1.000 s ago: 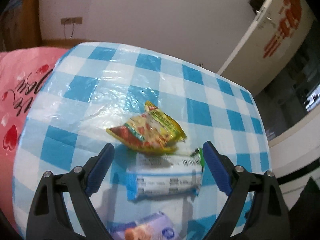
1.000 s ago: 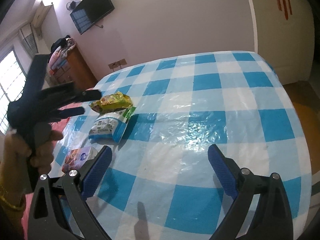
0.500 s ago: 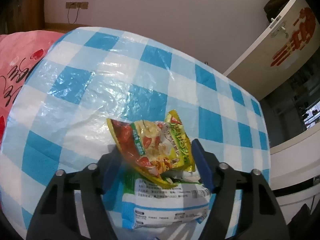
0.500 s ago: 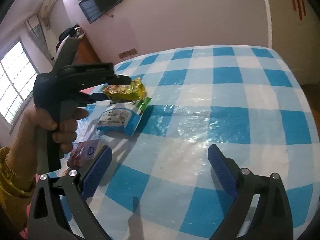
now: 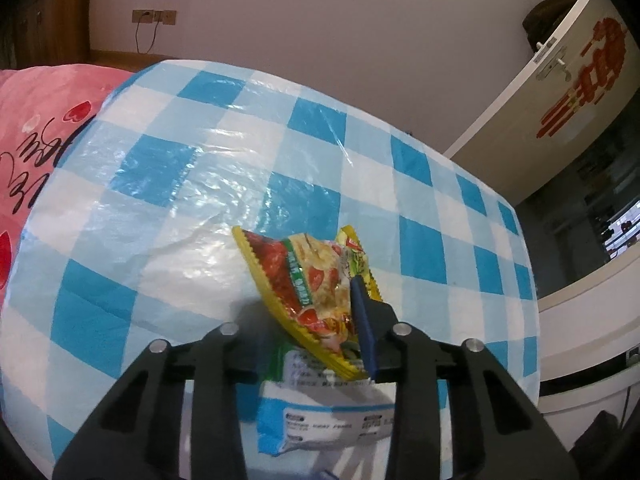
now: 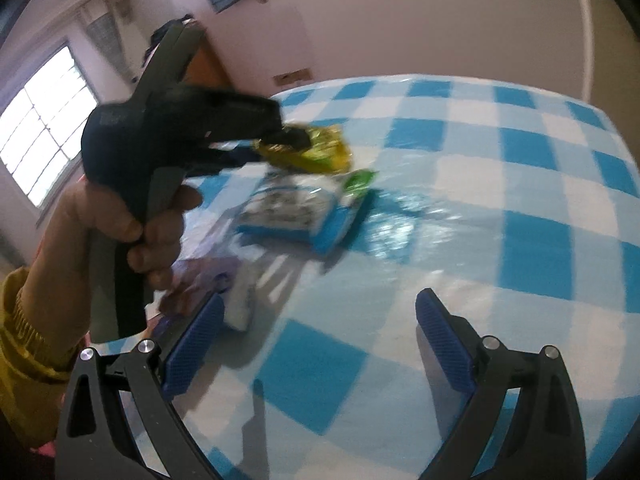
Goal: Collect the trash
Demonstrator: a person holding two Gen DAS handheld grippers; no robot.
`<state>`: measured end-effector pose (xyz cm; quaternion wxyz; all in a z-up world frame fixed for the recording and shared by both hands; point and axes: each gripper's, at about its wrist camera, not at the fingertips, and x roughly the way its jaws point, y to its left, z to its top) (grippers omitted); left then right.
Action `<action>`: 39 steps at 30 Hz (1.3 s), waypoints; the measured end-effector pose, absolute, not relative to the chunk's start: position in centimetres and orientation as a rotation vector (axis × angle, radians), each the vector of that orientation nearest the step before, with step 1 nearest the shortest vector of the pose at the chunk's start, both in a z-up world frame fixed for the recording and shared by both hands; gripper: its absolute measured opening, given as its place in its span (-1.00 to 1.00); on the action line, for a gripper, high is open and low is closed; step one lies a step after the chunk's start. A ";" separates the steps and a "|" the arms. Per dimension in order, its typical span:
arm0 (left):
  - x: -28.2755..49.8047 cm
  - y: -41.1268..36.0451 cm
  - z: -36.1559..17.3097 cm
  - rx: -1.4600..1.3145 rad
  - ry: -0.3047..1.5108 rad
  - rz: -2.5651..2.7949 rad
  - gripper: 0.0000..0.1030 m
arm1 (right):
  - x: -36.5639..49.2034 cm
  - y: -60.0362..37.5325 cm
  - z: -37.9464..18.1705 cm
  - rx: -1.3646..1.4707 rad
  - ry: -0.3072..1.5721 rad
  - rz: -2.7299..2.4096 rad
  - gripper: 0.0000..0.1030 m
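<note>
The blue-and-white checked plastic tablecloth (image 5: 168, 208) fills both views as before. On it lies the white-and-blue flat packet (image 5: 320, 420), unmoved. The yellow-and-red crinkled snack wrapper (image 5: 308, 288), a second ago flat on the cloth, now sits pinched in the left gripper (image 5: 320, 344), whose jaws have just been closing. The right gripper (image 6: 316, 332) stays spread wide, empty.
</note>
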<state>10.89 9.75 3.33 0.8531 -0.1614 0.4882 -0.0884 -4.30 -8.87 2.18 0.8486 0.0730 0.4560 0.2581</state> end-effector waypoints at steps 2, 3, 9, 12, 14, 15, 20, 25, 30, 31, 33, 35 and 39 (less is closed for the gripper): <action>10.5 10.3 3.7 -0.345 1.017 -0.193 -0.32 | -4.4 -8.2 2.1 0.145 0.963 0.572 0.85; 10.2 10.7 4.0 -0.350 1.009 -0.196 -0.32 | -4.6 -7.6 2.0 0.141 0.964 0.597 0.85; 8.1 13.3 5.5 -0.367 0.960 -0.188 -0.32 | -4.9 -5.4 1.6 0.133 0.996 0.672 0.85; 6.8 14.7 6.2 -0.364 0.938 -0.178 -0.33 | -5.3 -4.6 1.5 0.150 1.012 0.720 0.85; 5.9 15.5 6.5 -0.373 0.933 -0.175 -0.35 | -5.6 -3.9 1.3 0.144 1.025 0.739 0.85; 5.4 16.1 6.6 -0.381 0.930 -0.172 -0.36 | -5.6 -3.8 1.3 0.138 1.022 0.738 0.85; 3.4 18.1 7.0 -0.409 0.907 -0.171 -0.36 | -6.1 -2.7 1.3 0.159 1.043 0.810 0.85; 1.7 19.3 6.9 -0.421 0.909 -0.181 -0.36 | -7.6 -1.6 1.4 0.180 1.076 0.923 0.85; 0.6 20.5 6.7 -0.443 0.902 -0.176 -0.36 | -8.5 -1.9 2.3 0.189 1.054 0.958 0.85; 0.4 20.7 6.7 -0.446 0.901 -0.174 -0.36 | -8.2 -2.1 2.5 0.156 1.036 0.911 0.85; 0.1 21.1 6.7 -0.450 0.897 -0.170 -0.36 | -7.6 -2.2 2.9 0.060 1.002 0.803 0.85; -0.1 21.3 6.7 -0.452 0.894 -0.173 -0.37 | -6.7 -1.7 3.0 -0.029 0.962 0.760 0.85; -0.7 21.4 6.9 -0.436 0.888 -0.175 -0.42 | -5.1 -0.4 2.7 -0.102 0.934 0.788 0.85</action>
